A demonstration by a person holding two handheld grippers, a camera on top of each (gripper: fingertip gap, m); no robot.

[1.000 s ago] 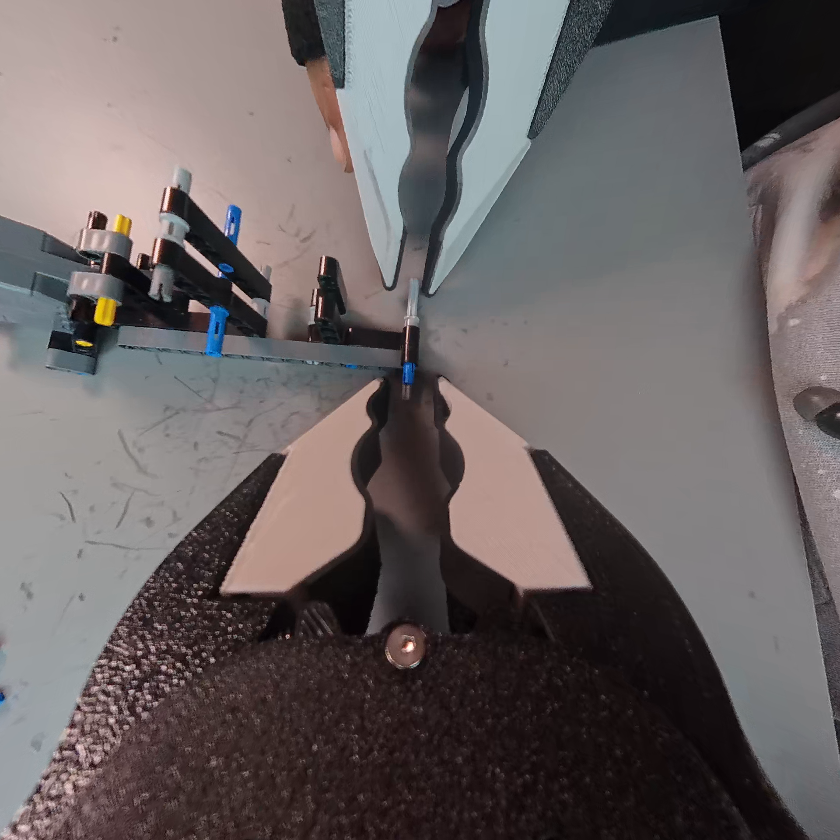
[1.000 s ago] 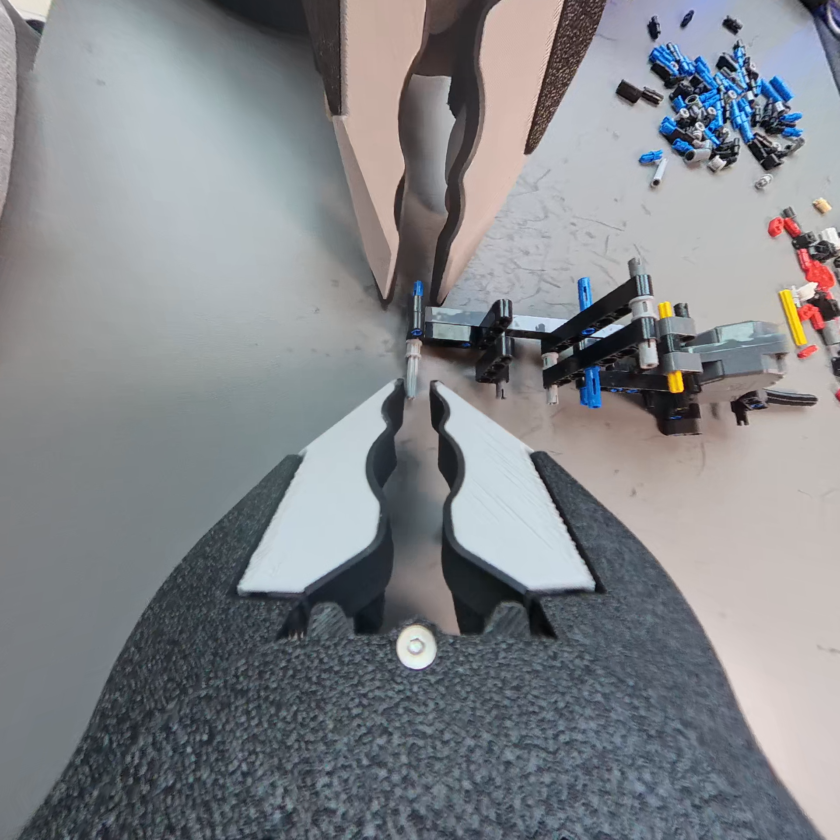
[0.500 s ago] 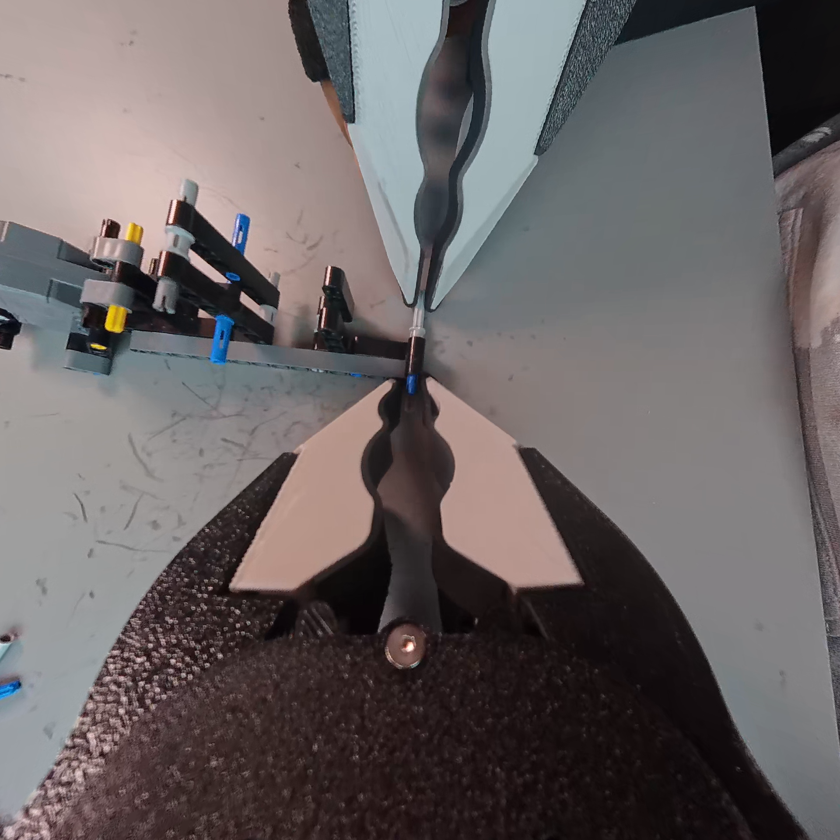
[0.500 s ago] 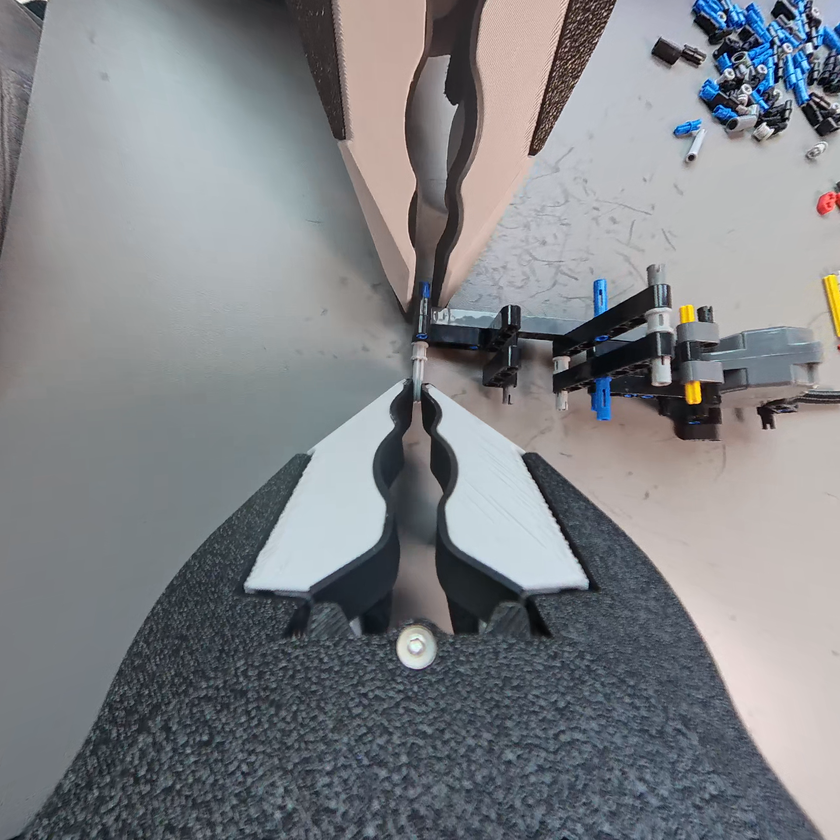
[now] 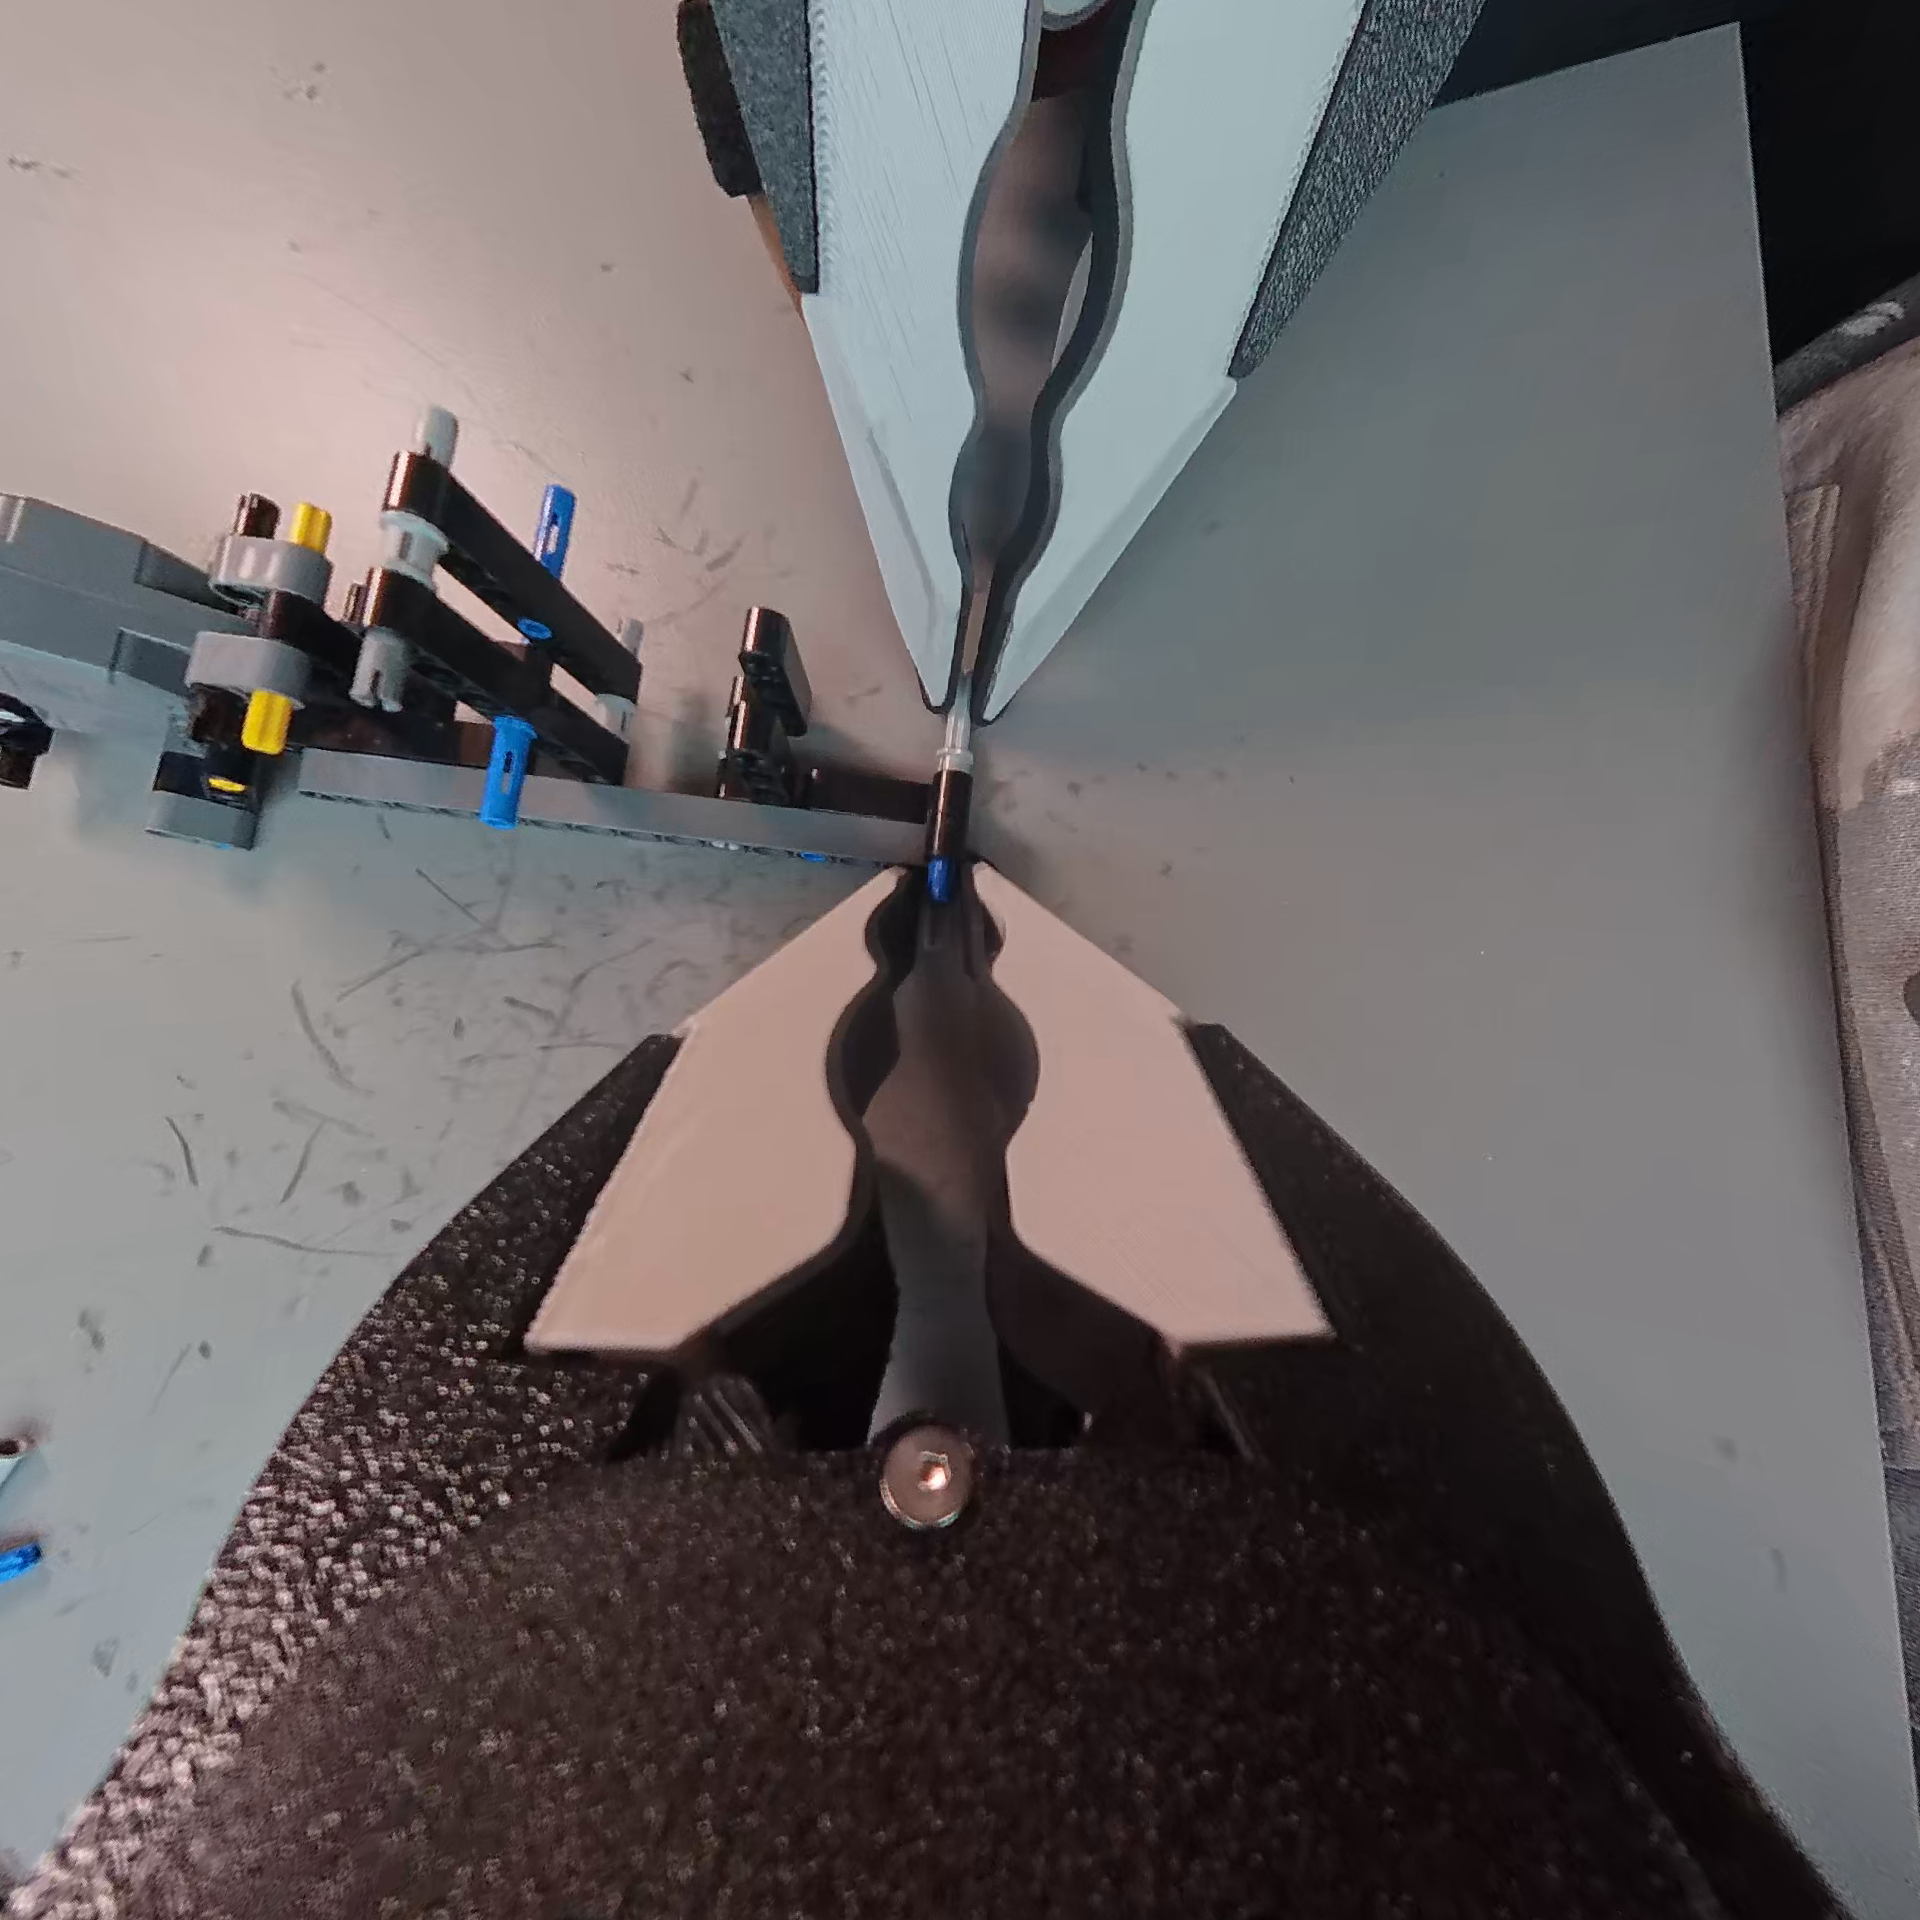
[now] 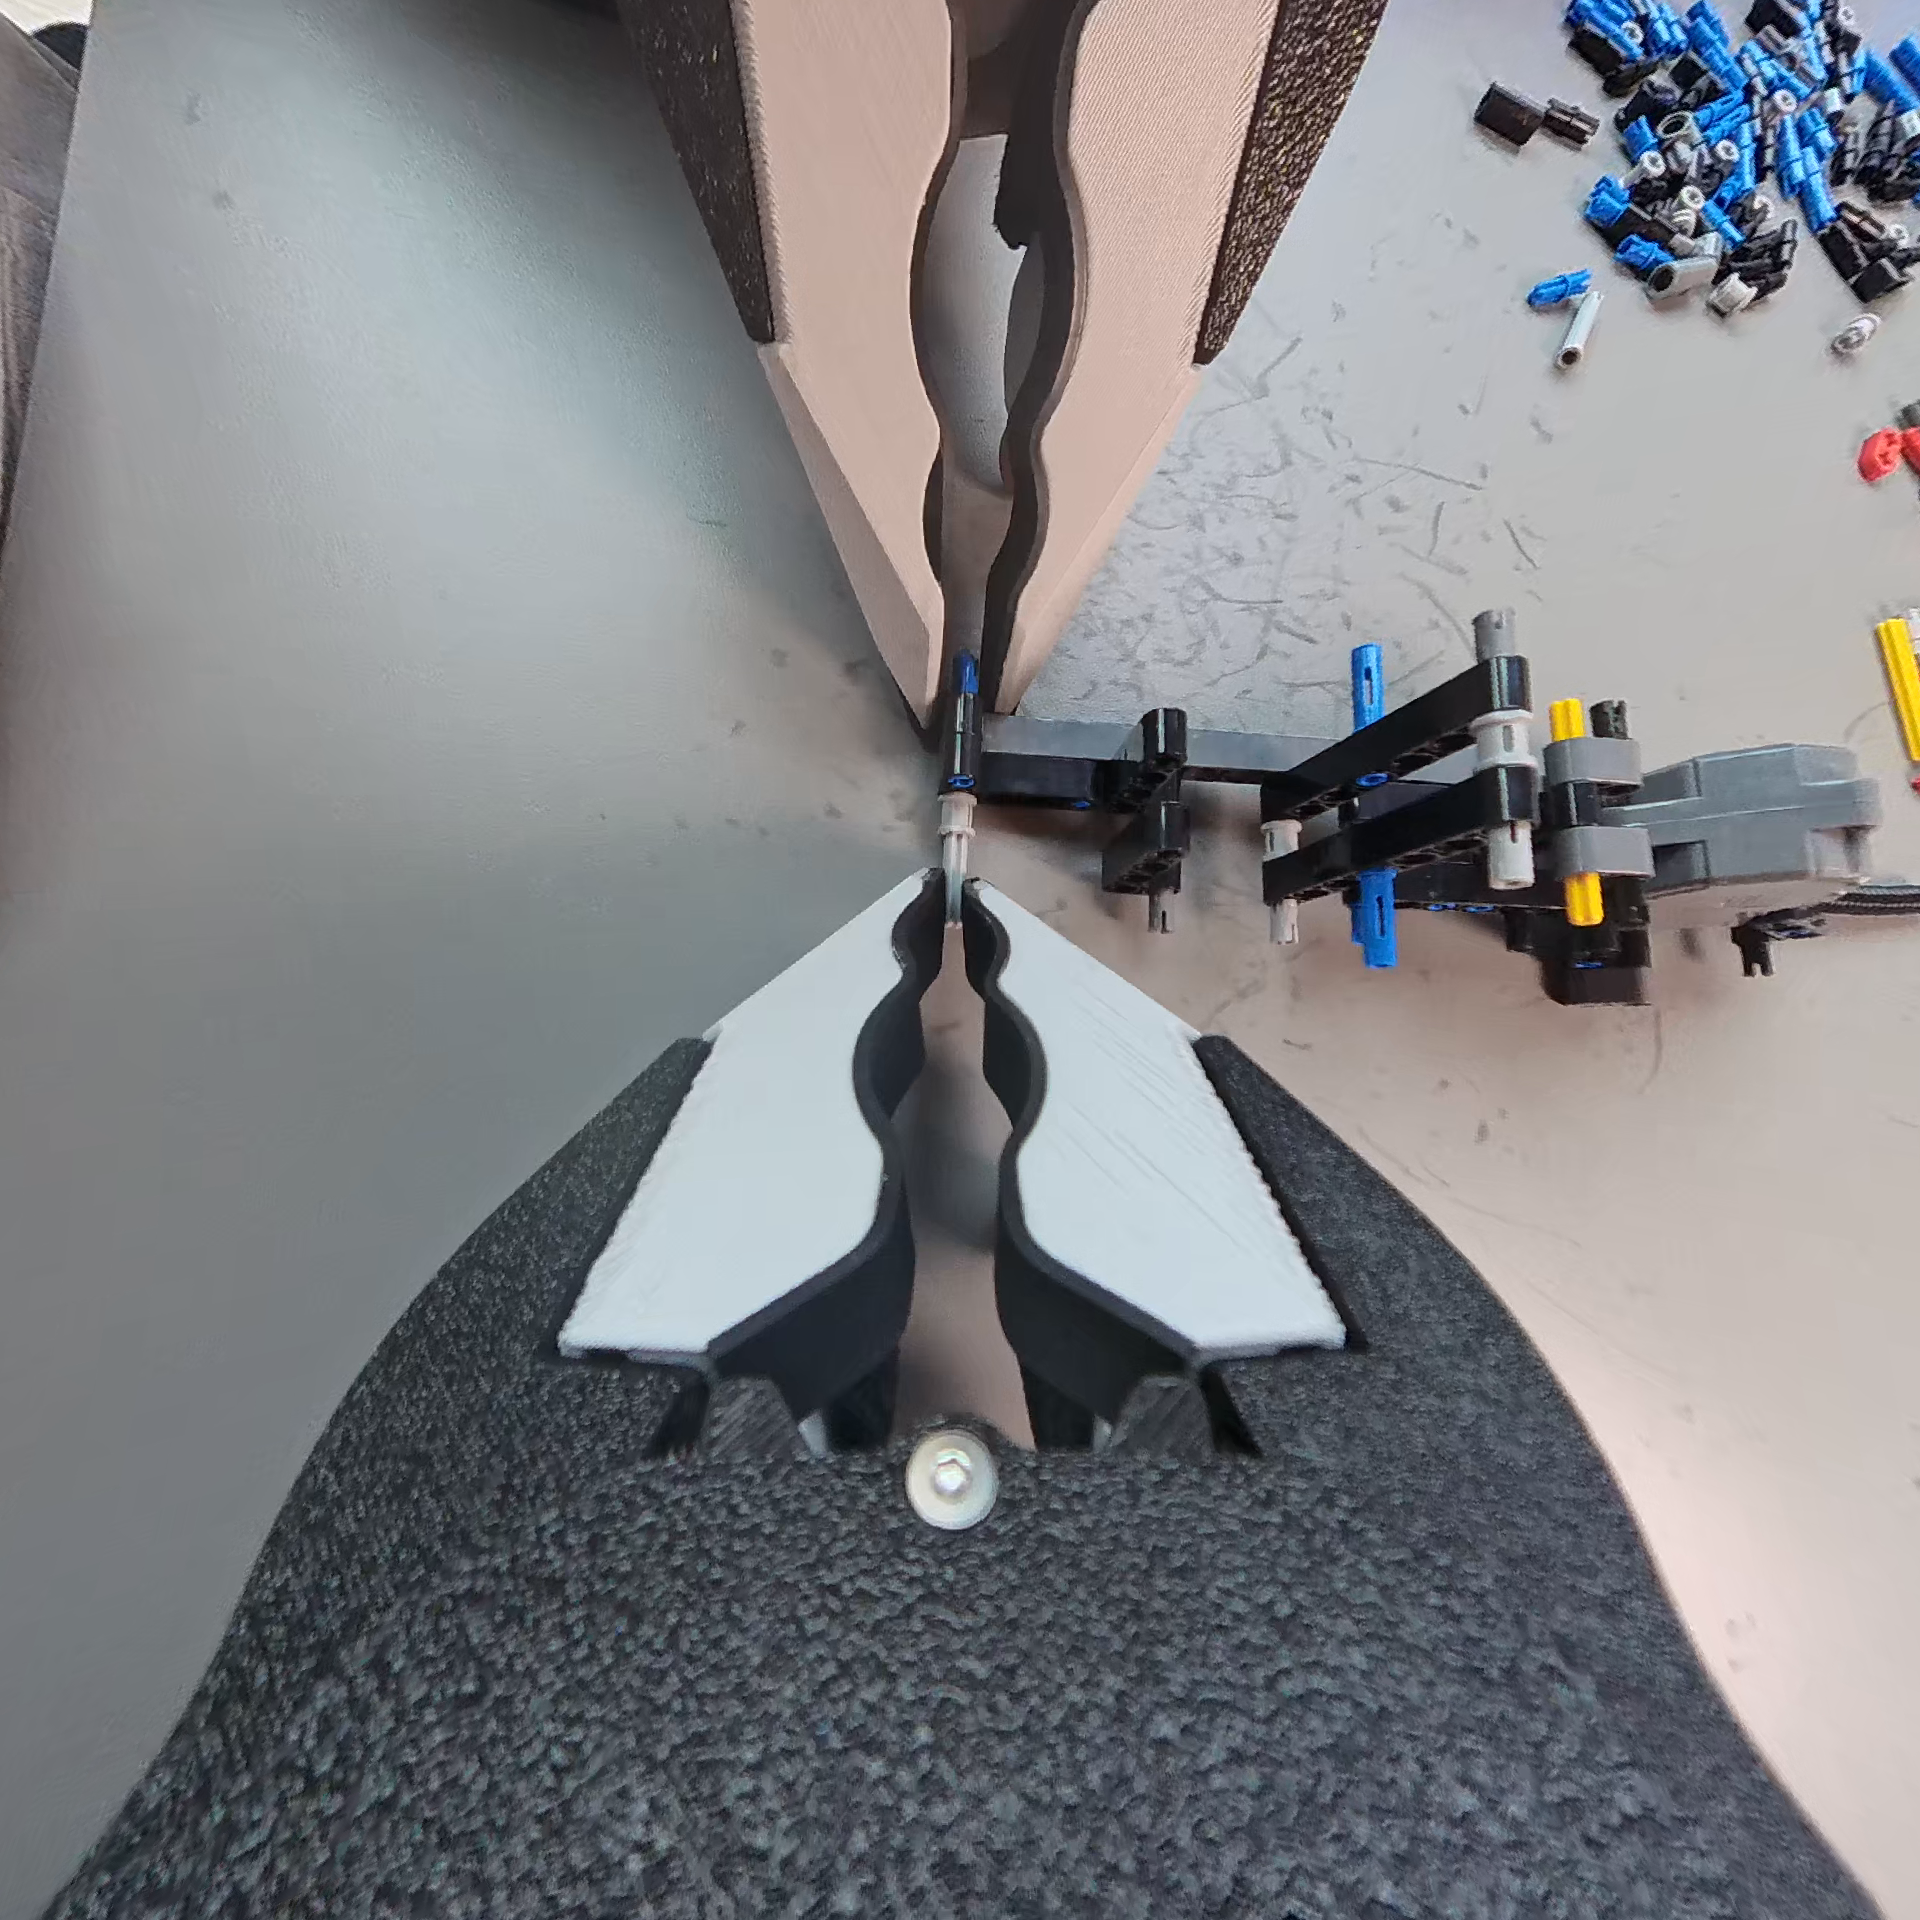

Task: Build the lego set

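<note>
A partly built lego frame (image 5: 436, 665) of black and grey beams with yellow axles and blue pins lies on the table; it also shows in the right wrist view (image 6: 1455, 800). At its free end a black piece (image 5: 949, 805) carries a blue pin (image 5: 940, 878) on one side and a grey pin (image 6: 954, 821) on the other. My left gripper (image 5: 940, 883) is shut on the blue pin. My right gripper (image 6: 951, 894) is shut on the grey pin. The two grippers face each other tip to tip across the black piece.
A pile of loose blue, black and grey pieces (image 6: 1766, 156) lies at the far right, with red pieces (image 6: 1886, 452) and a yellow axle (image 6: 1901, 686) nearer. The table edge (image 5: 1766, 727) runs close on the left gripper's right. A loose blue piece (image 5: 16, 1558) lies at lower left. My left and right fingertips are right by each other. Left tips and right tips are each some 25 cm from the yellow axle (image 6: 1901, 686).
Both grippers have closed: the left narrowed onto the blue pin, the right onto the grey pin. Both have come closer to the frame's end.
</note>
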